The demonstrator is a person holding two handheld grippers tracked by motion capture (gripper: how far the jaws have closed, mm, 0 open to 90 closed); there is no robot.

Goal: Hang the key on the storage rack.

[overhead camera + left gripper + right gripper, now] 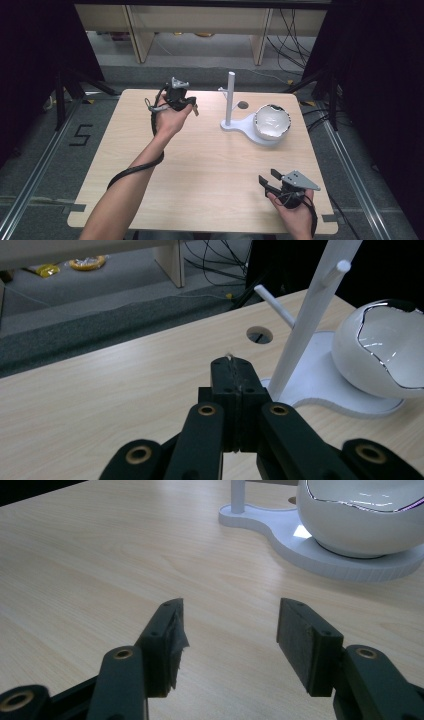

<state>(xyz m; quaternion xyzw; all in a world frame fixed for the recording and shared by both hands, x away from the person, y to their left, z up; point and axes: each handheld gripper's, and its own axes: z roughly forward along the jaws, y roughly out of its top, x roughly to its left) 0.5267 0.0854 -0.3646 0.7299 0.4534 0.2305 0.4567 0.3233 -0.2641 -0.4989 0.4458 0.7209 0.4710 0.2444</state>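
Note:
A white stand with an upright post and short side pegs rises at the table's far middle. A white bowl with a dark rim sits on the stand's flat base. My left gripper hovers left of the post, jaws pointing toward it. In the left gripper view my left gripper is shut with nothing visible between the pads, and the post and bowl lie just beyond. My right gripper rests near the front right edge. It is open and empty, facing the bowl.
The light wooden table has a round cable hole behind the stand. Black curtains flank both sides, and tripod legs stand off the table's far corners. Cables lie on the floor beyond. Wide bare tabletop lies between the two hands.

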